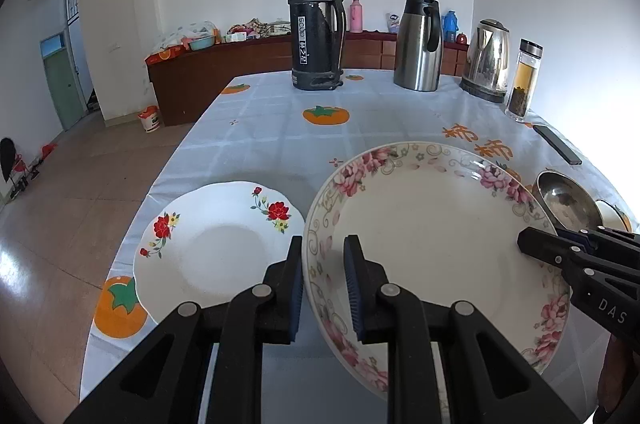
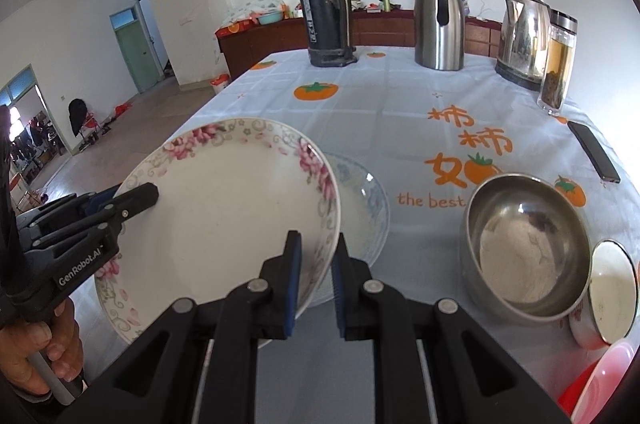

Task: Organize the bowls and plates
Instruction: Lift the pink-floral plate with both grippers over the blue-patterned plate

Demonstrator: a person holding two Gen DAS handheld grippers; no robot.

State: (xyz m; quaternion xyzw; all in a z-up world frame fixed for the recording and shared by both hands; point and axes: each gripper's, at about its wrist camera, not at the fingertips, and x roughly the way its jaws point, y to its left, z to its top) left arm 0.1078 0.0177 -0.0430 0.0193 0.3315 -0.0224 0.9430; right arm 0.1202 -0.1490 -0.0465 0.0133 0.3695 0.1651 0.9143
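At the far left of the table, seen from the left wrist camera, a white plate with red flowers point(image 1: 218, 244) lay flat on the pale tablecloth point(image 1: 272, 128) printed with orange persimmons. Just beside it to the right, a deep plate with a pink floral rim point(image 1: 436, 224) was held tilted clear of the cloth, gripped from both sides. The left gripper point(image 1: 322, 284) was clamped on its left rim, one blue pad outside and one inside. The right gripper point(image 2: 316, 272) was closed on the opposite rim the same way — each gripper showed as a black arm reaching in from the side in the other camera's view.

From the right wrist camera, a plate with a faint blue pattern point(image 2: 366, 200) lay on the cloth under and behind the raised plate's right edge. Further right stood a steel bowl point(image 2: 528, 248), and touching its right side a smaller white-lined bowl point(image 2: 612, 288) tipped toward it; a red and pink thing point(image 2: 600, 384) sat at the lower right corner, too cropped to tell what it was.

Along the far edge stood a black thermos point(image 1: 316, 28), a steel carafe point(image 1: 418, 44), a steel kettle point(image 1: 486, 60) and a glass tea bottle point(image 1: 524, 80) — with a dark phone point(image 1: 556, 144) lying flat nearer the right edge.
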